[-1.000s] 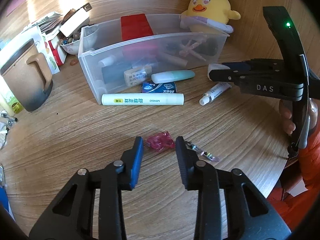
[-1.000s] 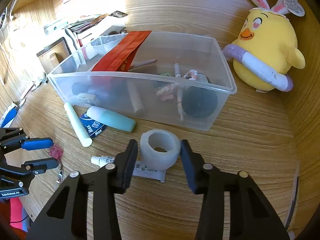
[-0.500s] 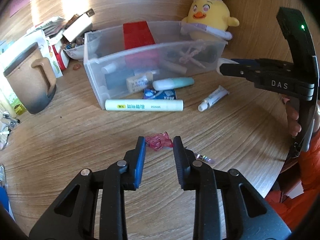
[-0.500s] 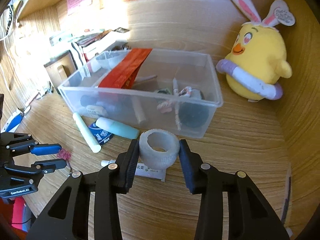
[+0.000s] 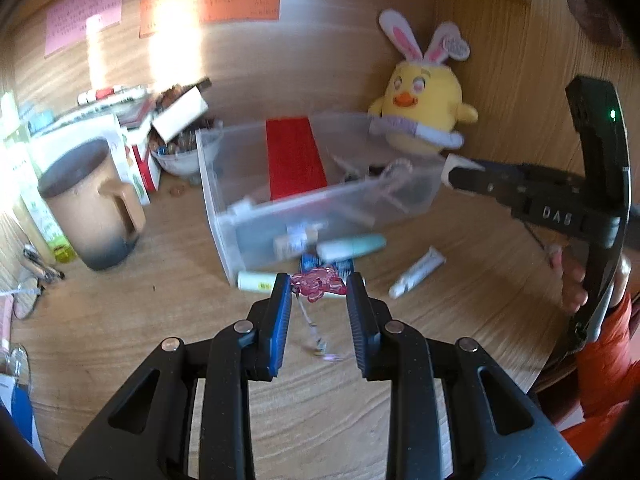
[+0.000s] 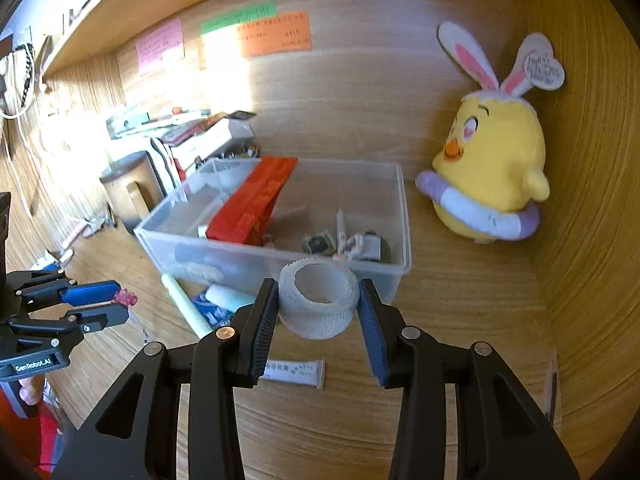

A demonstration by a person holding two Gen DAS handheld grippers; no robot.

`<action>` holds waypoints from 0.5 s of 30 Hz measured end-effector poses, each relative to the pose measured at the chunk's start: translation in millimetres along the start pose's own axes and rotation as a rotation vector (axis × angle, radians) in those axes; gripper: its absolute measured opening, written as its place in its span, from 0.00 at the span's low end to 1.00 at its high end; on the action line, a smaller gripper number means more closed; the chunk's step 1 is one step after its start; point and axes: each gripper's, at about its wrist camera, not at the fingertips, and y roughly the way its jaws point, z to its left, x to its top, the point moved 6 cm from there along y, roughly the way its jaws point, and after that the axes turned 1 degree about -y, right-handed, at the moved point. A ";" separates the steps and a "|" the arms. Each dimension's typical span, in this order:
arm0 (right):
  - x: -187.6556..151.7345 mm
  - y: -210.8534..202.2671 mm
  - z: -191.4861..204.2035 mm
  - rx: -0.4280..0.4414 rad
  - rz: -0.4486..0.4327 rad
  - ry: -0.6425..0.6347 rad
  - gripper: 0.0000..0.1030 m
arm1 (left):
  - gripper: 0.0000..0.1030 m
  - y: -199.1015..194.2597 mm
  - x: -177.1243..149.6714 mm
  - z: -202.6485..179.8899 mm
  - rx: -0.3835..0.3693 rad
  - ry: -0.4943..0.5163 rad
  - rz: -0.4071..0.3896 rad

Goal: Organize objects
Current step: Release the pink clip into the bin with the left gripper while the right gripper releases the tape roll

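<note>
Above the wooden desk (image 6: 460,320), right claw (image 6: 318,300) grips a tape roll (image 6: 318,300); left claw (image 5: 320,292) pinches a pink charm (image 5: 318,285).

Now carrying the pink charm (image 5: 319,285) off the wooden desk (image 5: 120,332) between the fingers of the left gripper (image 5: 320,312), its beaded chain (image 5: 316,336) dangling beneath, where a second ago lying flat on the wood ahead of wider-spread fingers. Also holding the white tape roll (image 6: 318,300) raised in the right gripper (image 6: 318,320), now level with the near rim of the clear plastic bin (image 6: 404,216) instead of low beside the small tube (image 6: 296,372). Tilting both cameras upward, bringing the coloured wall notes (image 5: 208,2) into sight.
</note>
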 end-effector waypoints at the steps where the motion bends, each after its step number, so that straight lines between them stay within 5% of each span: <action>1: 3.4 -1.0 0.8 0.005 -0.008 -0.002 0.36 | 0.27 -1.9 3.4 0.0 0.003 0.002 -0.010; 15: 43.3 -2.4 23.0 0.033 -0.083 -0.028 0.36 | 0.27 -23.7 60.5 0.4 0.056 0.046 -0.137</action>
